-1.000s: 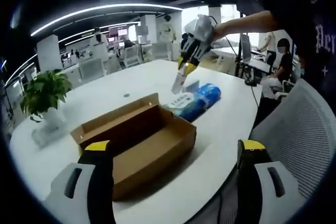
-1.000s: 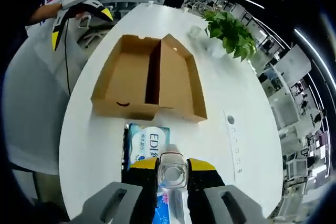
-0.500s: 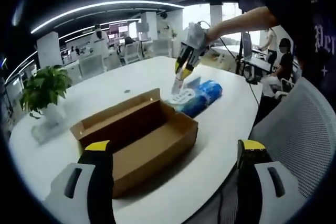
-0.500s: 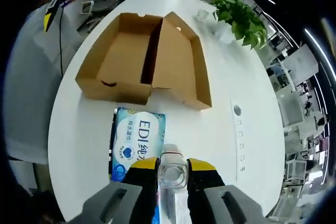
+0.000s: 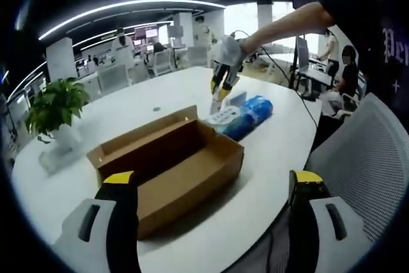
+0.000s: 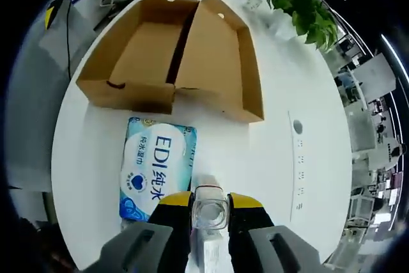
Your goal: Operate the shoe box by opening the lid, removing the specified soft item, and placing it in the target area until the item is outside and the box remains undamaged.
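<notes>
The brown cardboard shoe box (image 5: pixel 167 158) lies open on the white table (image 5: pixel 271 158), lid folded back, and looks bare inside (image 6: pixel 148 52). A blue and white soft wipes pack (image 5: pixel 245 117) rests on the table just beyond the box; its "EDI" label (image 6: pixel 157 169) faces up. My right gripper (image 5: pixel 220 87) hangs above the pack's near end, pointing down. Its jaws (image 6: pixel 209 197) are shut on a small clear bottle-like thing (image 6: pixel 209 210). My left gripper (image 5: pixel 212 177) stays open at the table's near edge, short of the box.
A potted plant (image 5: pixel 55 108) stands at the table's far left (image 6: pixel 304 8). A socket strip (image 6: pixel 297 164) sits flush in the tabletop. A grey mesh chair (image 5: pixel 365 158) is at my right. People sit at desks behind (image 5: pixel 348 68).
My right gripper has drawn up and back from the wipes pack, so the whole pack now shows below it. The box, the pack and my left gripper have stayed put.
</notes>
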The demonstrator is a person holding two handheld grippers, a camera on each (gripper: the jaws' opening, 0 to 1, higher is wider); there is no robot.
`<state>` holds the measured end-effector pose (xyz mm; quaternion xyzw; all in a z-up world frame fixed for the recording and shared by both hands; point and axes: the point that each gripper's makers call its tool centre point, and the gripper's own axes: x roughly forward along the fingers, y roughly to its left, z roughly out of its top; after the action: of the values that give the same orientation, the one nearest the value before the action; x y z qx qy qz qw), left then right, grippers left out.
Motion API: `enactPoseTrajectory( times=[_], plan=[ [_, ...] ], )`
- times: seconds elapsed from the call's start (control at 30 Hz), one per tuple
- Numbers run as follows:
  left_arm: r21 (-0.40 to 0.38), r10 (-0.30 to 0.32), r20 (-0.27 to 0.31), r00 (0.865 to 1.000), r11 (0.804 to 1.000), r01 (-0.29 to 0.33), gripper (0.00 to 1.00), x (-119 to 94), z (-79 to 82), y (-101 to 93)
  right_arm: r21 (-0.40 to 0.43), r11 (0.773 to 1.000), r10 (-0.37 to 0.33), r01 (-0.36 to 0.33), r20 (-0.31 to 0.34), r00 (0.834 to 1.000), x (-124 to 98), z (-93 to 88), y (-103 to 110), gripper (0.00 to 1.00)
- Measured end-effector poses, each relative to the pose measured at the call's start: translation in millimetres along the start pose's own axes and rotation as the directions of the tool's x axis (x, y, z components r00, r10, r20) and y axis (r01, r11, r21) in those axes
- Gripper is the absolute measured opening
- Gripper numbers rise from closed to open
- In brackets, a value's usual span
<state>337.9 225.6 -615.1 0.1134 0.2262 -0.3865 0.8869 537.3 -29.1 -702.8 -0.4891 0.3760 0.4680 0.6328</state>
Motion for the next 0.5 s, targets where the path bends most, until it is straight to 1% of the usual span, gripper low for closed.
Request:
enactPoseTrajectory(
  times=[0.1,0.5],
  plan=[
    [-0.005,0.004,0.001,1.0,1.0,-0.004,0.99,-0.1,-0.1,1.3,-0.004,1.0,0.006,-0.006,0.002,1.0,0.2,4.0,-0.4,0.16],
    [0.0,0.005,-0.015,1.0,1.0,-0.005,0.98,1.1,-3.9,3.5,-0.016,0.999,0.041,-0.041,-0.012,0.999,3.8,9.3,1.5,0.16]
  ],
)
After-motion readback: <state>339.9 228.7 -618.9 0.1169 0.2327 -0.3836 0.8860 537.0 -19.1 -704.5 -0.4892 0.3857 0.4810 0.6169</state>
